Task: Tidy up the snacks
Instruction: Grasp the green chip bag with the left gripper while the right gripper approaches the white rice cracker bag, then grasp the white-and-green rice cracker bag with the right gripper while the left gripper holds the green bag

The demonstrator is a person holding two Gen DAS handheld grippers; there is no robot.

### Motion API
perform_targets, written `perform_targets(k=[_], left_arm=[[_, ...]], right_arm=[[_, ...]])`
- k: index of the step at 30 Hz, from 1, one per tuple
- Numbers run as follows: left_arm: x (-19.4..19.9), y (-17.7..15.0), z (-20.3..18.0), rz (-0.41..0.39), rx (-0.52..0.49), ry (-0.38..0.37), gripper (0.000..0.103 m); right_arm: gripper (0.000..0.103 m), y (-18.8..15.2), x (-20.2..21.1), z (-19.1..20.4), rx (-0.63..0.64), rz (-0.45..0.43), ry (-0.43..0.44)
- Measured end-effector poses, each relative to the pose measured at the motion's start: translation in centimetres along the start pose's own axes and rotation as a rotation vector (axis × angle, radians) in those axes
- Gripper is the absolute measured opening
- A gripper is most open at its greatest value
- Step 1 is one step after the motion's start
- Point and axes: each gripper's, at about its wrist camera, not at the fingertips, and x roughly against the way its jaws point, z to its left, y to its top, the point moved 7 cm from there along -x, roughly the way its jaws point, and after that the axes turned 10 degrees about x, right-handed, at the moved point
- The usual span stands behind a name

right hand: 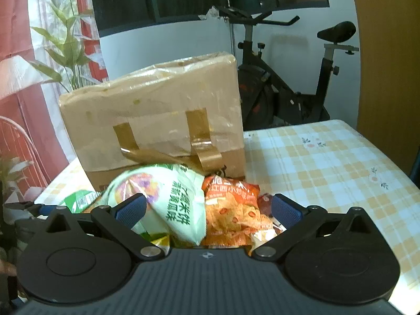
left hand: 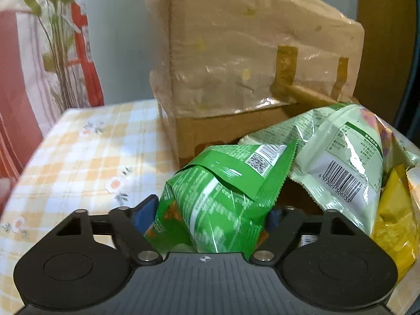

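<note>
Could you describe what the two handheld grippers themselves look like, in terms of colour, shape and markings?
Both look identical. The left gripper and right gripper have a matte black ribbed body with a small white crosshair mark at the front centre, two rounded black lobes with circular recesses, black linkage arms on silver pivot pins, and blue textured finger pads. No cables or sleeves are visible.

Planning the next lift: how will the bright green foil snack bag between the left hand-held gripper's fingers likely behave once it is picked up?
The bright green foil snack bag is creased and folded over at the top, so it will probably flop and crumple. Its glossy film may slip between the left hand-held gripper pads. It looks puffy, so likely light for its size.
</note>
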Motion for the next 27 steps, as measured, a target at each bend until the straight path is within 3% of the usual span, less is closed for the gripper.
perform_targets(k=[2,13,27], left_arm=[[0.7,-0.1,0.0,-0.021,0.004,0.034,0.076],[6.5,-0.3,1.7,-0.102,0.231,0.11,0.076],[7.9,-1.4,0.4,-0.126,0.224,0.108,0.076]], right_arm=[[0.103,-0.2,0.0,0.0,-0.003,0.008,-0.001],[0.103,-1.4,-0.4,0.1,0.009,0.027,0.005],[0.102,-2.2,-0.2,0.9,0.006,0.024,0.04]])
